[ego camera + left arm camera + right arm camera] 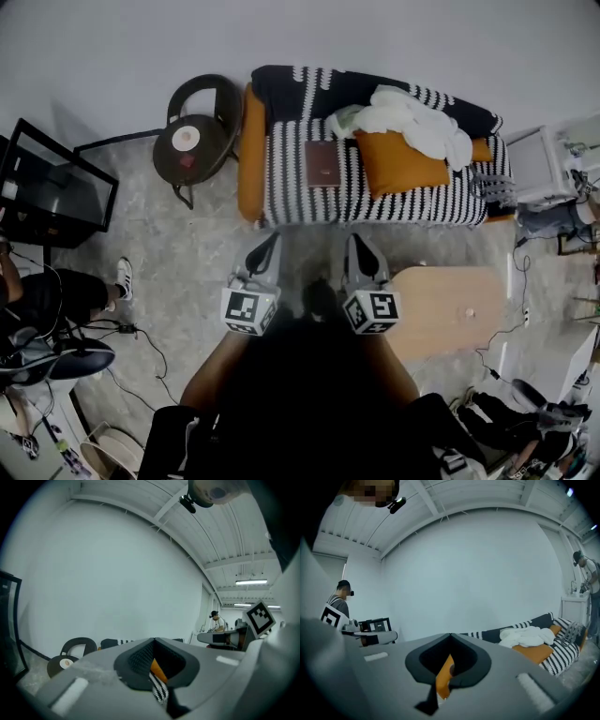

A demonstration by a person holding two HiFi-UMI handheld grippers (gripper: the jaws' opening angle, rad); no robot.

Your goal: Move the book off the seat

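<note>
A dark brown book (322, 164) lies flat on the seat of the sofa (300, 192), which is covered by a black-and-white striped blanket. Right of the book rests an orange cushion (401, 161) with a white cloth (417, 122) on it. Both grippers hover over the floor in front of the sofa, well short of the book. My left gripper (274, 238) points at the sofa's left front, its jaws together and empty. My right gripper (357, 238) is shut too, with nothing in it. In the gripper views the left gripper (153, 640) and right gripper (450, 634) tips meet.
A round dark side table (192, 142) with a chair stands left of the sofa. A light wooden table (450, 305) sits at the right front. A black-framed stand (52, 187), a seated person's leg (66, 291) and cables lie at the left. A white cabinet (536, 164) is right.
</note>
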